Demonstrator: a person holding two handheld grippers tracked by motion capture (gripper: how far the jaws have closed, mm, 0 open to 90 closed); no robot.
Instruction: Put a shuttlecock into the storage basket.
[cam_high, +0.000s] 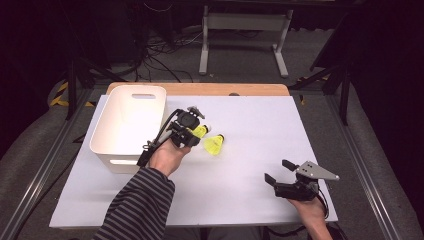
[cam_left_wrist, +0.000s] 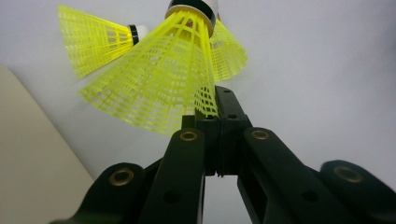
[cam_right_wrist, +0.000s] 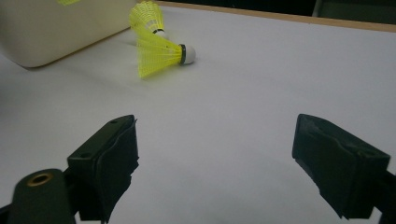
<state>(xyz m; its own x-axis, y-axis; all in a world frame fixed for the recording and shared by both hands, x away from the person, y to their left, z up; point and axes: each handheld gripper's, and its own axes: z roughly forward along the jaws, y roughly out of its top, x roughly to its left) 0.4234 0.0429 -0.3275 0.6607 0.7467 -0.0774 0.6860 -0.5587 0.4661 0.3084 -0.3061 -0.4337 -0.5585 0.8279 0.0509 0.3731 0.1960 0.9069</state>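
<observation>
1. Yellow shuttlecock (cam_left_wrist: 159, 88) is pinched at skirt edge by left gripper (cam_high: 196, 129), jaws pressed together on it, just right of white bin (cam_high: 127, 125).
2. 2nd shuttlecock (cam_high: 214, 144) is seen lying on white table (cam_high: 250, 190), just beside the 1st.
3. Right gripper (cam_high: 280, 171) is held spread wide near table's front right, w/ nothing between jaws.

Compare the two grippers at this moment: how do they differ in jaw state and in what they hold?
The left gripper has its jaws shut on a yellow shuttlecock's skirt edge; the right gripper stands open with nothing between its jaws. The left sits beside the white bin, the right near the table's front right corner. Both have black jaws.
</observation>
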